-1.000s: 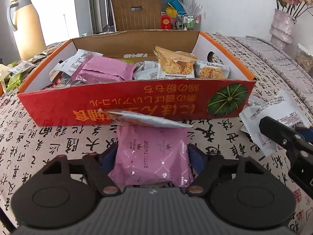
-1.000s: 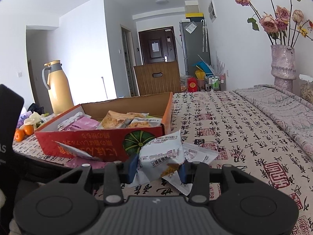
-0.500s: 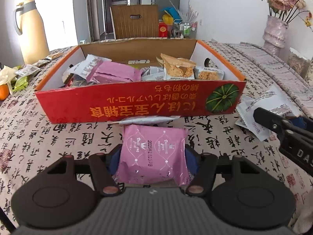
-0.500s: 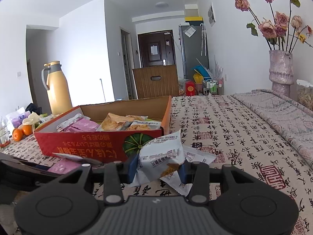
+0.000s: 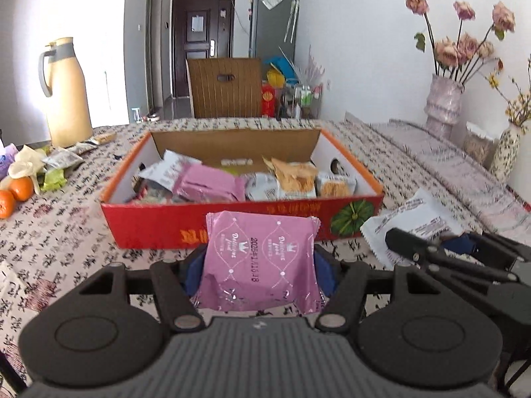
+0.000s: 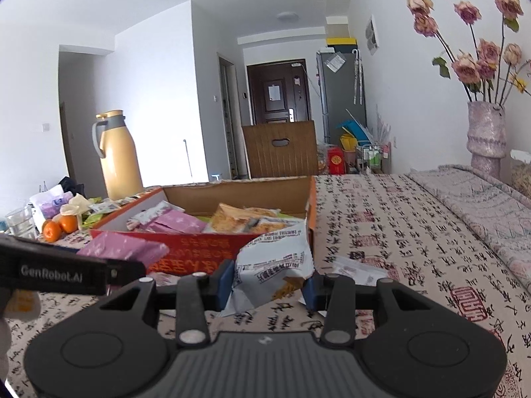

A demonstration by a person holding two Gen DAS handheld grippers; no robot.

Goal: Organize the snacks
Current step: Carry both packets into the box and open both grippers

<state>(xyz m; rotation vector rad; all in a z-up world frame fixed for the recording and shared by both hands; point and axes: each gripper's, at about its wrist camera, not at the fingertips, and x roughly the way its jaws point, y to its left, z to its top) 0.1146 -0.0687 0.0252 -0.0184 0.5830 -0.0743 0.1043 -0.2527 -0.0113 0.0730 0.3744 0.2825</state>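
The shallow red cardboard box with the green pumpkin print (image 5: 239, 232), already crowded with wrapped snacks, is taken as the landmark on the tabletop covered in a calligraphy-print cloth (image 6: 398, 232). Its near wall is judged the main hazard: a packet carried in too low could be caught on that rim and pushed out of a grip, or the light box could be shoved across the cloth.

The left gripper (image 5: 259, 265) is clenched on the flat pink foil snack packet (image 5: 260, 255), which is held in front of the box's near wall, clear of the cloth. Only the packet's lower sides are pinched, so the glossy foil may be expected to slip or fold.

The right gripper (image 6: 268, 282) is clenched on the crumpled white printed snack packet (image 6: 275, 265), held in front of the box's right near corner. As the wrapper is gripped by loose, creased film, sagging or tearing is possible.

Both grippers are seen close together before the box, so a collision is conceivable. A loose white packet (image 6: 358, 268) is left on the cloth right of the box.
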